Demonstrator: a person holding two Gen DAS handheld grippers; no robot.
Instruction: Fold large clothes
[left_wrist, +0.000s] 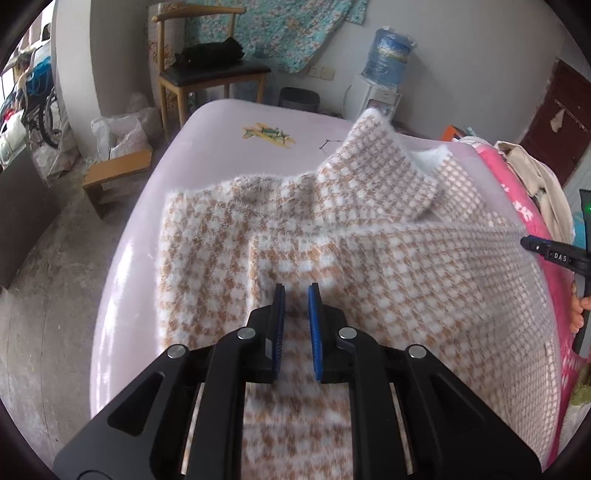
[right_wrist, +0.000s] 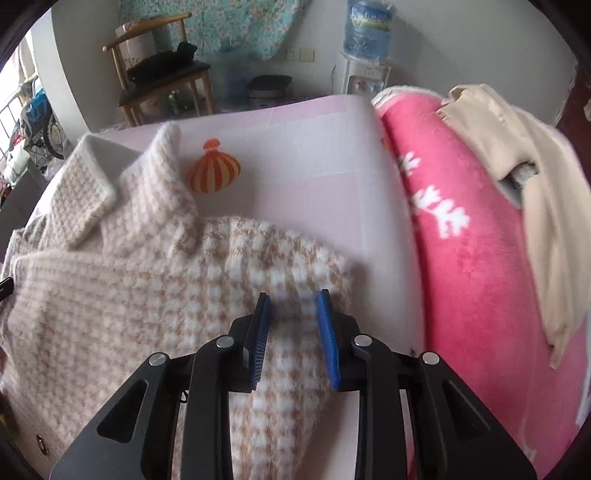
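Your left gripper (left_wrist: 296, 295) and right gripper (right_wrist: 292, 300): jaws nearly together, each pinching fuzzy checked coat (left_wrist: 332, 236) edge nearest you. Coat lies ahead on pink bed (left_wrist: 229, 125), collar (left_wrist: 376, 166) at far end, long axis running away from jaws; neither hand nearer.

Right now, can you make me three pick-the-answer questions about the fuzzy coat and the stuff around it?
1. Where does the checked coat lie?
A. on the pale pink table
B. on the wooden chair
C. on the floor

2. What colour is the blanket beside the table?
A. green
B. bright pink
C. black

3. How is the coat's collar?
A. turned down flat
B. zipped shut
C. rolled into a ball

Answers:
1 A, the coat is spread over the pink top.
2 B, pink with white marks.
3 A, its flap lies folded open.
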